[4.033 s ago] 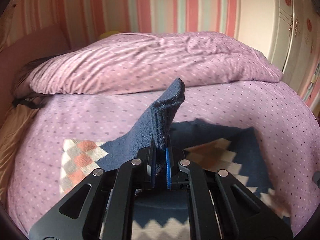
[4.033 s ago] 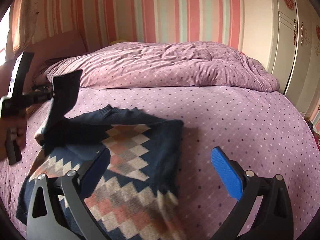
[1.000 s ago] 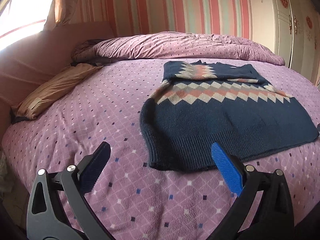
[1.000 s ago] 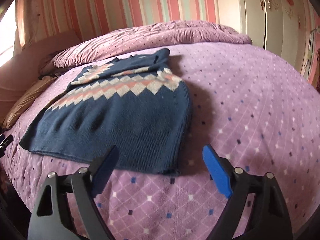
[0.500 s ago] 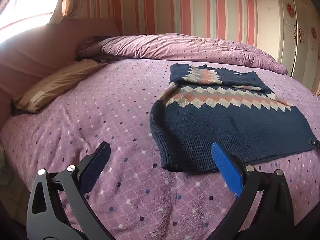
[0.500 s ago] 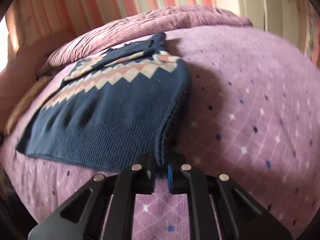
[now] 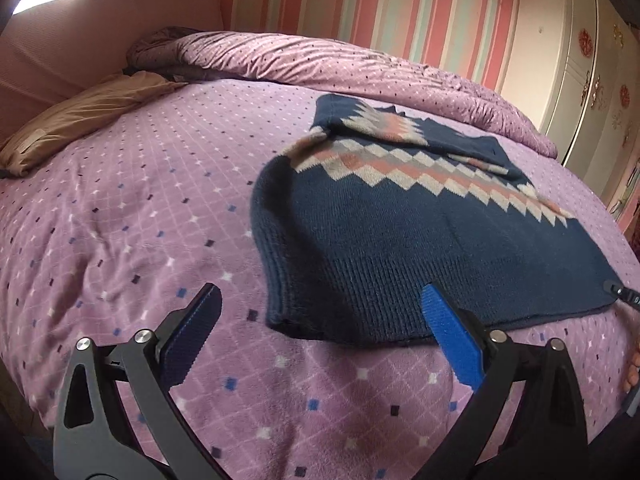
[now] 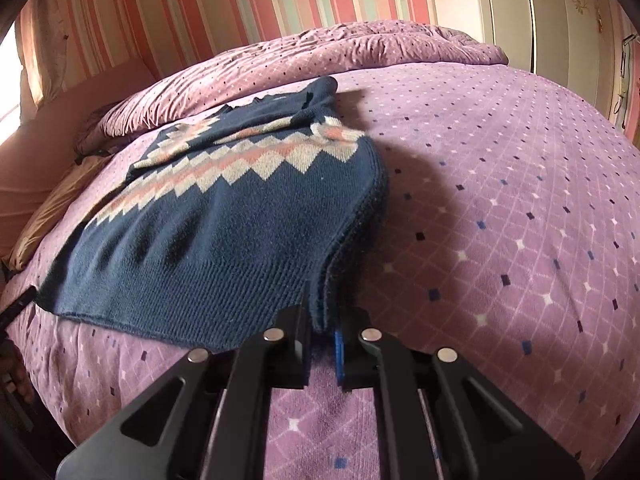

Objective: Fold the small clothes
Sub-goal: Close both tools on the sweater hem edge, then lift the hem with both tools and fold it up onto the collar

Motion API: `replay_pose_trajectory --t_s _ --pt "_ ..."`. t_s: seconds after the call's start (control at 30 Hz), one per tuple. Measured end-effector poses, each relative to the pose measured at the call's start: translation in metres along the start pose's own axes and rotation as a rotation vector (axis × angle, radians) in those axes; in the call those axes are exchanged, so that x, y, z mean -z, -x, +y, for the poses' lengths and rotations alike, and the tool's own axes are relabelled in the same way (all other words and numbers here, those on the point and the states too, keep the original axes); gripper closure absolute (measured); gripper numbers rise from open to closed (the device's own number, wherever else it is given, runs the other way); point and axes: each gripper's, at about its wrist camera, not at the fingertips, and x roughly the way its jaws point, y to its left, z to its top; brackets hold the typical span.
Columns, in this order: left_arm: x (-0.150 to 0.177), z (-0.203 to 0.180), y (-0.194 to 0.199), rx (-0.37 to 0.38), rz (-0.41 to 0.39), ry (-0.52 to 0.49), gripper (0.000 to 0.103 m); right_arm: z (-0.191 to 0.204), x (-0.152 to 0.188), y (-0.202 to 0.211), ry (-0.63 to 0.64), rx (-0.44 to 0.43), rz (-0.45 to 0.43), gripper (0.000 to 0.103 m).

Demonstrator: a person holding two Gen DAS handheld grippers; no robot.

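Pink striped wallpaper (image 7: 360, 4) backs a bed (image 7: 160, 200) covered in purple diamond-print fleece, with a rumpled purple duvet (image 7: 320, 60) across the top of the frame, a tan pillow (image 7: 80, 120) at upper left and white wardrobe doors (image 7: 580, 80) at right. Centre frame, a navy sweater (image 7: 400, 240) with a zigzag band lies flat on the bed. The left claw (image 7: 320, 340) is spread wide just short of its lower left hem corner. The right claw (image 8: 324, 340) is pinching the lower right hem corner.
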Motion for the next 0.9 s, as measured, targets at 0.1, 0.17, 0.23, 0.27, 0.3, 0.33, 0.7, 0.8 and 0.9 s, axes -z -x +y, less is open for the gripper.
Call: replay_pose_trajectory --t_s 0.1,0.17,0.23,0.27,0.3,0.33,0.7,0.8,0.9 --pt "0.000 -0.008 -0.015 -0.045 0.047 -0.022 0.015 0.000 -0.002 0.000 0.005 -0.007 -0.002 0.095" --pt "0.000 -0.005 -0.023 -0.063 0.069 0.006 0.016 0.000 -0.002 0.000 0.009 -0.010 -0.001 0.095" --pt "0.001 -0.002 -0.032 -0.070 0.096 0.039 0.027 0.000 -0.002 -0.001 0.004 -0.013 0.002 0.095" --pt "0.001 -0.001 -0.037 -0.073 0.110 0.046 0.052 -0.001 -0.002 -0.001 0.003 -0.014 0.000 0.095" --pt "0.001 0.001 -0.043 -0.081 0.130 0.050 0.063 -0.001 -0.002 -0.001 0.002 -0.011 0.001 0.095" --pt "0.002 0.003 -0.046 -0.074 0.136 0.064 0.073 -0.001 -0.002 -0.001 -0.002 -0.008 0.004 0.095" --pt "-0.010 -0.003 -0.030 -0.066 0.078 0.052 0.098 -0.003 -0.001 -0.002 -0.005 -0.006 -0.014 0.095" --pt "-0.016 -0.005 -0.026 -0.078 0.065 0.028 0.098 -0.002 -0.003 0.002 -0.002 -0.006 -0.026 0.095" --pt "-0.023 -0.006 -0.023 -0.087 0.051 0.010 0.098 -0.002 -0.004 0.004 -0.006 -0.002 -0.031 0.095"
